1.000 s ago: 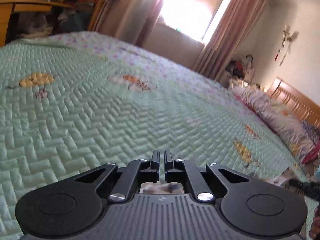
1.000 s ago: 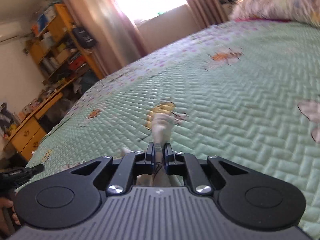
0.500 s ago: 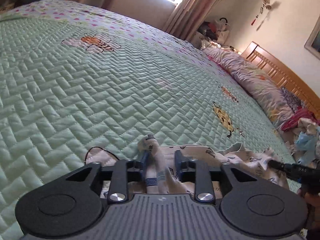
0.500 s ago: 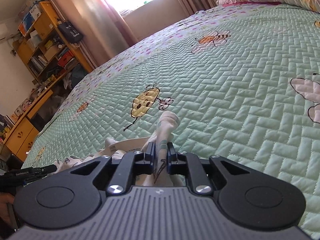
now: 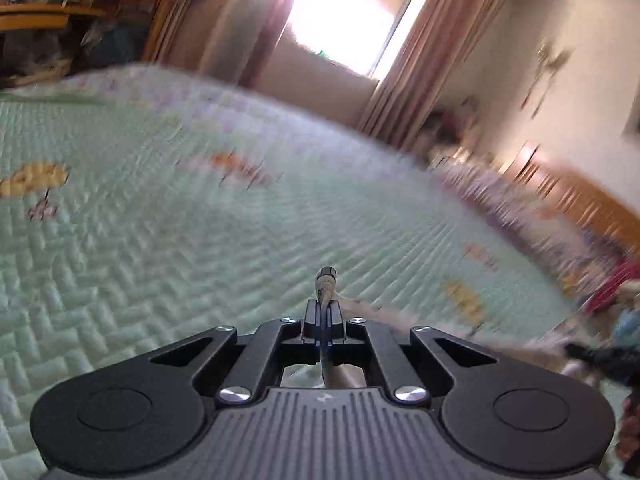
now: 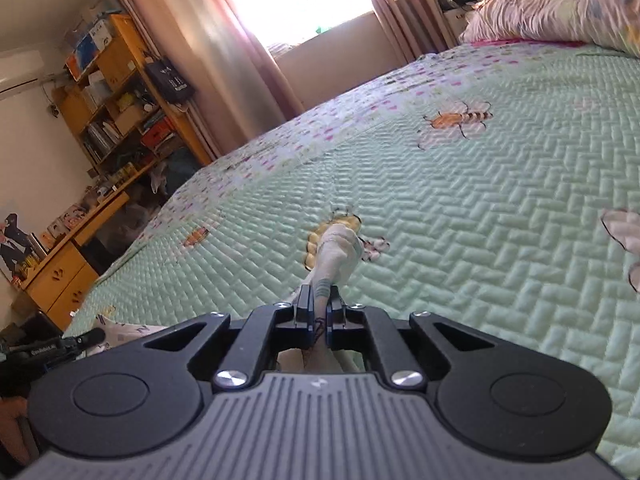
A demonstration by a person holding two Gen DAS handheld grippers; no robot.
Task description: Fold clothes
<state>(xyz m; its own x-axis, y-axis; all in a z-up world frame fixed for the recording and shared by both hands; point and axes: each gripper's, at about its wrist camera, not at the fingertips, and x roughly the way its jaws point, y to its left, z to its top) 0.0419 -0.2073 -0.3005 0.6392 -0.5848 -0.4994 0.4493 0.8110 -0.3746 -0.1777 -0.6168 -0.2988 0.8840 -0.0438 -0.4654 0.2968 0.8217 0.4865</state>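
**A:** The white patterned garment (image 6: pixel 336 254) was low on the green quilted bedspread (image 6: pixel 480 240), bunched up at six o'clock in both wrist views!

**B:** And the right gripper (image 6: pixel 319 306)?

**A:** Clamped tight on a ribbed, striped edge of that cloth, which stuck up past the fingertips (image 6: pixel 304 304) toward twelve o'clock.

**B:** The left gripper (image 5: pixel 322 314)?

**A:** Jaws nearly touching, pinching a thin fold of the same fabric; a small tuft poked out above. That view was badly smeared.

**B:** Around them?

**A:** A bee motif (image 6: pixel 456 120) at one o'clock in the right view, floral pillow (image 6: pixel 560 4) at two, wooden bookshelf (image 6: pixel 116 92) at ten, and a bright curtained window (image 6: pixel 296 0) at twelve.
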